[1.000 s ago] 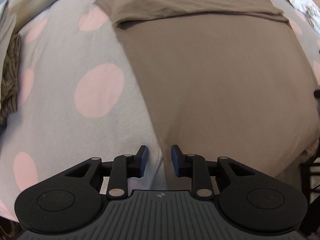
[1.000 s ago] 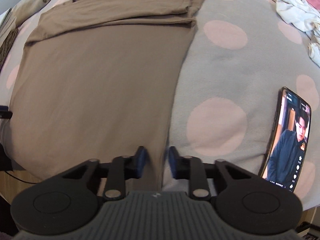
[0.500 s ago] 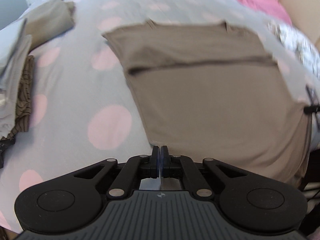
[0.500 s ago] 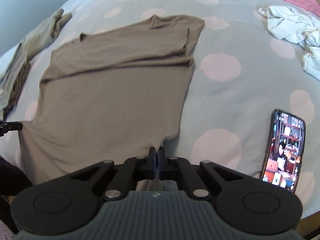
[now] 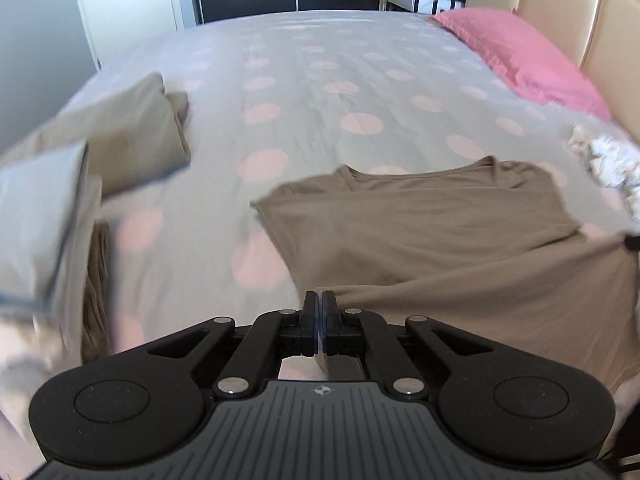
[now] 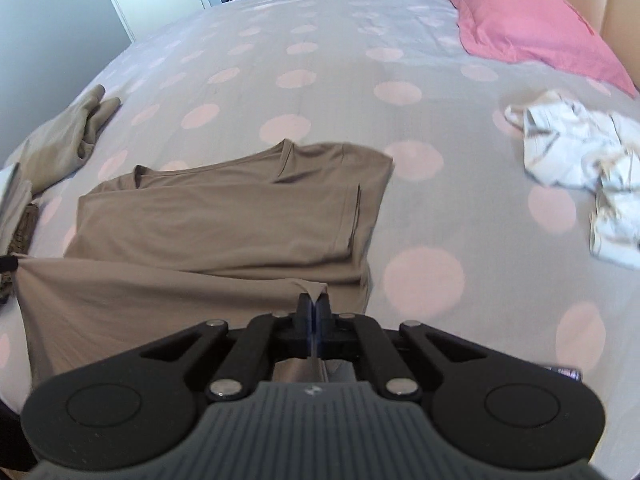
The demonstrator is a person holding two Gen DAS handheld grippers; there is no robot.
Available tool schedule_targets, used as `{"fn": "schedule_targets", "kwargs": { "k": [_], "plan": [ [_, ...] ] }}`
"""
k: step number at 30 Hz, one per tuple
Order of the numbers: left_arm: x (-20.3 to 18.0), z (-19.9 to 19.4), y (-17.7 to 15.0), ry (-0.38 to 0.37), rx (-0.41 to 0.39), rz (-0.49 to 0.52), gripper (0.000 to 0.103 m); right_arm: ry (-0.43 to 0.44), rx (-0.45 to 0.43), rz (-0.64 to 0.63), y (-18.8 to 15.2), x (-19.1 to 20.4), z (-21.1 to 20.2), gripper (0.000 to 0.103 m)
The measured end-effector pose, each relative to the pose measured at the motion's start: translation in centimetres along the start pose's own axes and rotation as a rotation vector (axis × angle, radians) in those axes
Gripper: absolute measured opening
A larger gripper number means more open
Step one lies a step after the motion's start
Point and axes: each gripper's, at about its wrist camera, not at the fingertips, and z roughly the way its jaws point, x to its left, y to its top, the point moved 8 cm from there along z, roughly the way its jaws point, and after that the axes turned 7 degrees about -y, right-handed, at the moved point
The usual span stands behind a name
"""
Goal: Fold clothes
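A brown T-shirt (image 5: 432,232) lies on the dotted bed cover with its sleeves folded in; it also shows in the right wrist view (image 6: 224,224). My left gripper (image 5: 319,300) is shut on the shirt's bottom left hem corner. My right gripper (image 6: 313,305) is shut on the bottom right hem corner. Both hold the hem lifted above the bed, stretched between them, with the collar end flat on the cover. The other gripper's tip shows at the frame edge in each view.
Folded beige and grey clothes (image 5: 120,136) are stacked at the left of the bed. A crumpled white garment (image 6: 580,160) lies at the right. A pink pillow (image 6: 528,20) is at the far right by the headboard. The bed's near edge is below the grippers.
Both grippers closed on the hem corners, then rose and tilted up, lifting the hem off the bed. The phone at the right has dropped out of the right wrist view.
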Motion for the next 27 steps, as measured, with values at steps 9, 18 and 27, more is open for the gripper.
{"fn": "schedule_targets", "kwargs": {
  "k": [9,18,27],
  "plan": [
    [0.9,5.8,0.2,0.026,0.034,-0.011,0.001,-0.034,0.04,-0.029,1.5,0.7,5.3,0.004],
    [1.0,4.3,-0.8,0.044,0.021,0.09,0.014,-0.038,-0.042,-0.183,-0.1,1.8,4.3,0.027],
    [-6.7,1.6,-6.0,-0.167,0.038,0.452,0.016,0.075,-0.074,-0.59,-7.3,6.9,0.7,0.029]
  ]
}}
